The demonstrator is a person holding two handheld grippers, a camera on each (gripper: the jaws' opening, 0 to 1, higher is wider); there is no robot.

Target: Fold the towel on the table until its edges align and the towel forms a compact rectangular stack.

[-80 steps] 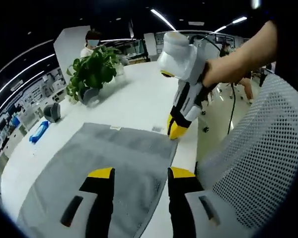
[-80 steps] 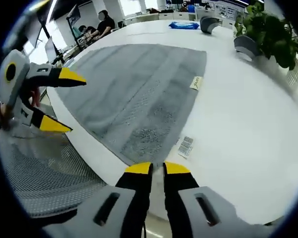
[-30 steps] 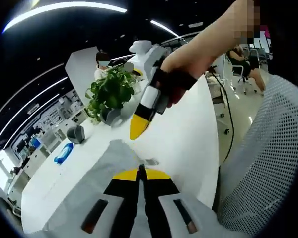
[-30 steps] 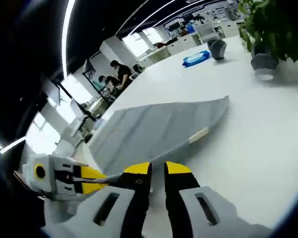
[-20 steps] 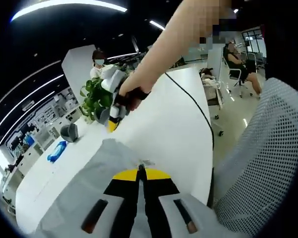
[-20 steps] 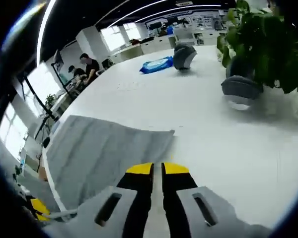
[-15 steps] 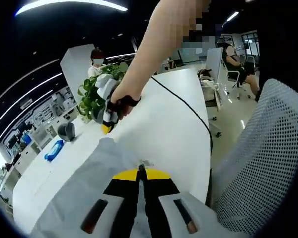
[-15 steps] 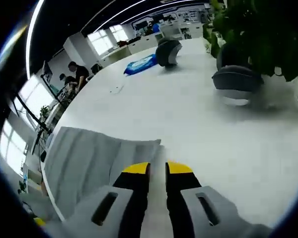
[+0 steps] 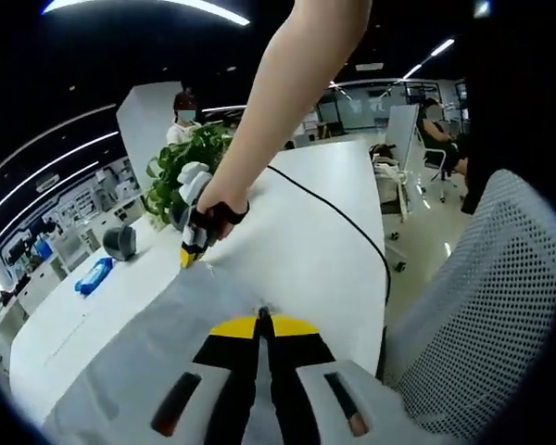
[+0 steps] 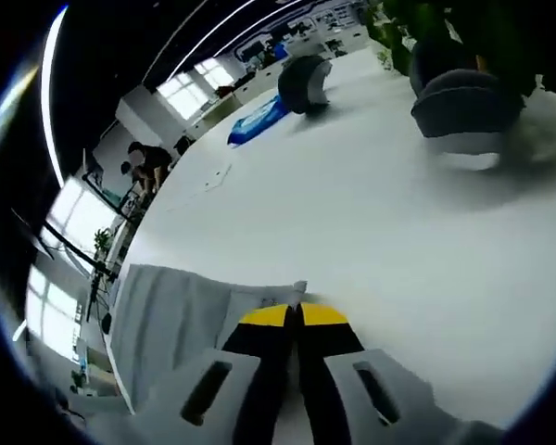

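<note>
Left gripper view, nearest first: the left tongs (image 9: 262,322) have their yellow tips pressed together on the near edge of the one towel (image 9: 157,348), a pale grey cloth that spreads away across the white tabletop (image 9: 324,250). To the side stands one mesh-backed chair (image 9: 486,306). Further along the towel, the right tongs (image 9: 187,259) come in under a person's bare forearm (image 9: 278,102), yellow tips down at the towel's far edge. A black cable (image 9: 343,218) trails from them across the tabletop. Beyond sit one potted plant (image 9: 181,167), one dark rounded object (image 9: 120,241) and one blue packet (image 9: 93,275). A person stands behind the plant; another sits far off by an office chair.

Right gripper view: the right tongs (image 10: 292,313) are shut on a corner of the towel (image 10: 171,311), which lies in soft ribbed folds on the tabletop (image 10: 398,222), with a small tag just beside the tips. Further out stand the plant's grey pot (image 10: 463,107), the dark rounded object (image 10: 303,83) and the blue packet (image 10: 257,120). A person works at a desk in the distance.
</note>
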